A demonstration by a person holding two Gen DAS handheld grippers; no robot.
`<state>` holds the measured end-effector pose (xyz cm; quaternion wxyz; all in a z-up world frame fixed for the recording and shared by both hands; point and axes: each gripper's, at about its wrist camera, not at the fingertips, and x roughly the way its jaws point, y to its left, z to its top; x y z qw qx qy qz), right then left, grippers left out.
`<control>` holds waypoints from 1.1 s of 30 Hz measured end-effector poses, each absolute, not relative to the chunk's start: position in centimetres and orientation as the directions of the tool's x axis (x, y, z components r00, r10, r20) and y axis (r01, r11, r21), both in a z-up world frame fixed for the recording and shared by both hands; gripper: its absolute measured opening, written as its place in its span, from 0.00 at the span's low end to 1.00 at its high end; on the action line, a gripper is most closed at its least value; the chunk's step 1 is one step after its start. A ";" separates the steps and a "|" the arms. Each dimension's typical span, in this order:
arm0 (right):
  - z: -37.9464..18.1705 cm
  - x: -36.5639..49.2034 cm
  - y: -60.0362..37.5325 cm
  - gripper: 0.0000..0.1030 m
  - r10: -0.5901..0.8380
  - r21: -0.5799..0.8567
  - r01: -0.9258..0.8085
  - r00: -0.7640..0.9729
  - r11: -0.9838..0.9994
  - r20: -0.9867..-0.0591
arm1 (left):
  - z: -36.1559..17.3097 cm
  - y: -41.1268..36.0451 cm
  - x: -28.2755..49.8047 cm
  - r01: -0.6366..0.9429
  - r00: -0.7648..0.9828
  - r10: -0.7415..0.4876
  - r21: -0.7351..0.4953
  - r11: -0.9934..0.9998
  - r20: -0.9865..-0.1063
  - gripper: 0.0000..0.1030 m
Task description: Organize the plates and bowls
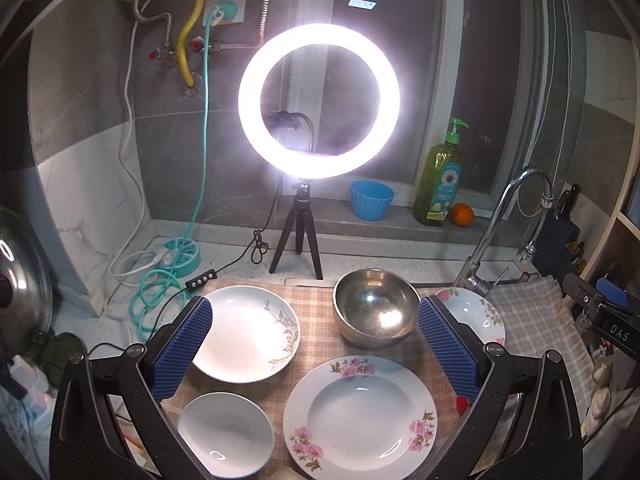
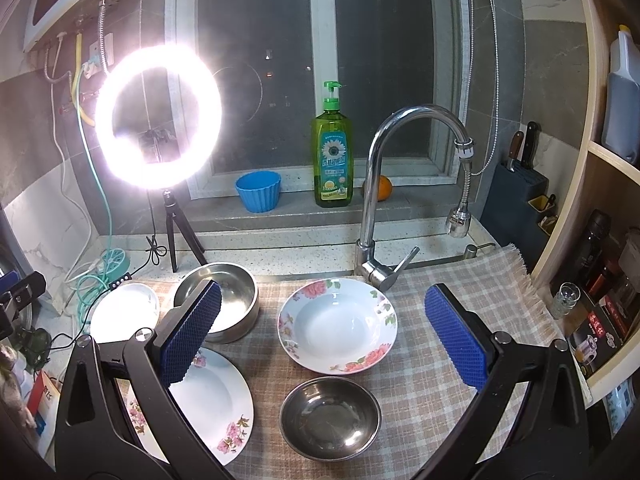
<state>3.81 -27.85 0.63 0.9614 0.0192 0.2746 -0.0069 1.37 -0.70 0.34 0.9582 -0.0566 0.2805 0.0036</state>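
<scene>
My left gripper (image 1: 314,304) hovers open and empty above a checked cloth (image 1: 316,320). Under it lie a white leaf-pattern plate (image 1: 248,332), a large steel bowl (image 1: 374,308), a pink-flower plate (image 1: 362,416) and a small white bowl (image 1: 224,434). My right gripper (image 2: 324,287) is open too, holding nothing, over a deep rose-rimmed plate (image 2: 338,324) and a small steel bowl (image 2: 330,418). To its left are the large steel bowl (image 2: 228,300), the pink-flower plate (image 2: 204,404) and the white plate (image 2: 124,312), each partly hidden by the left finger.
A lit ring light on a tripod (image 1: 298,236) stands behind the dishes, with cables (image 1: 156,292) to its left. A faucet (image 2: 376,216) rises behind the cloth. On the sill are a blue cup (image 2: 259,191), a soap bottle (image 2: 333,152) and an orange (image 2: 382,188). Shelves (image 2: 600,240) are at right.
</scene>
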 end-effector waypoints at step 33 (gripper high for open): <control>0.0 4.1 -27.6 1.00 0.001 0.028 0.016 0.849 0.999 -0.528 | 0.2 -1.1 1.7 -0.034 0.839 -0.030 -0.106 0.994 -0.544 0.99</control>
